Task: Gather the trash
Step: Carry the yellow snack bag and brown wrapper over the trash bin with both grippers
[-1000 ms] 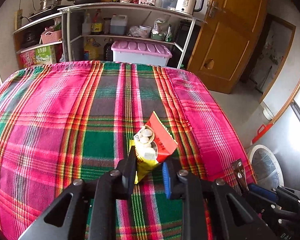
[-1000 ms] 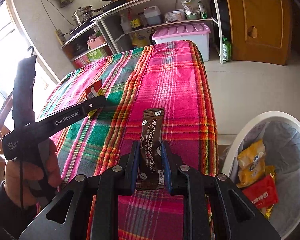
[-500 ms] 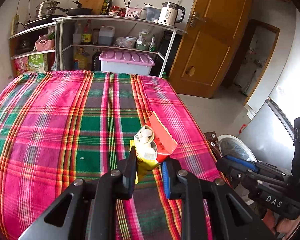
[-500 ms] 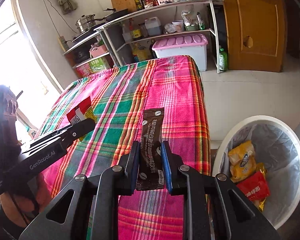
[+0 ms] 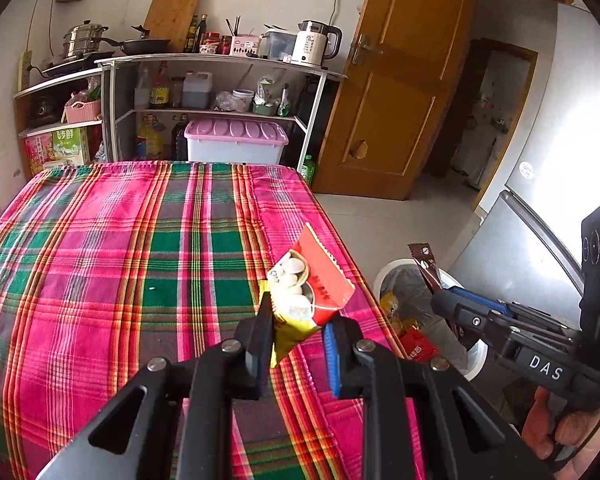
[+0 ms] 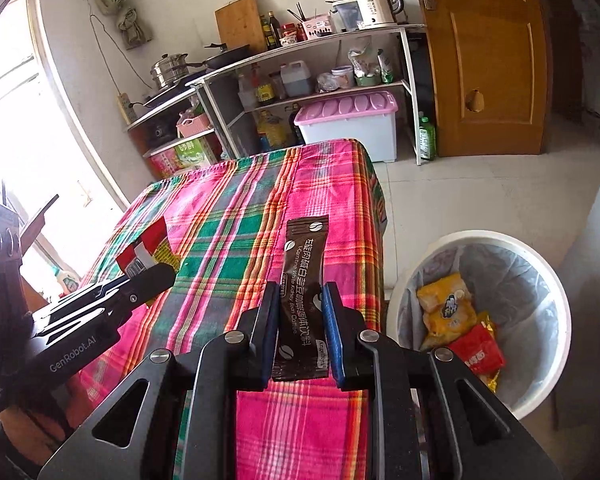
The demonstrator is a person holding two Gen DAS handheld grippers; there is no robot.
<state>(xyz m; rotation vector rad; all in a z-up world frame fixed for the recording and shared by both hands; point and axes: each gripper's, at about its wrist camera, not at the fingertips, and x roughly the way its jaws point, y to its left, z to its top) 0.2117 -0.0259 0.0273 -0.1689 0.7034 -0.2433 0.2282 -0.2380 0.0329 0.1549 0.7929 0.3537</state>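
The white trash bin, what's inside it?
The white trash bin holds a yellow snack bag and a red wrapper on its grey liner. Anything under them is hidden.

Both grippers rose and moved right toward the trash bin (image 6: 480, 316). The right gripper (image 5: 440, 296) came near above its rim.

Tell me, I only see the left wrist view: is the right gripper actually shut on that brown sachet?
Observer: Yes, the right gripper is shut on the brown sachet, pads on its lower half.
Operator: What is it?
Observer: Its print reads "White Kidney Bean Coffee".
Operator: And the bin?
Observer: The white bin shows its whole mouth: bag-lined, a yellow packet and a red packet inside.
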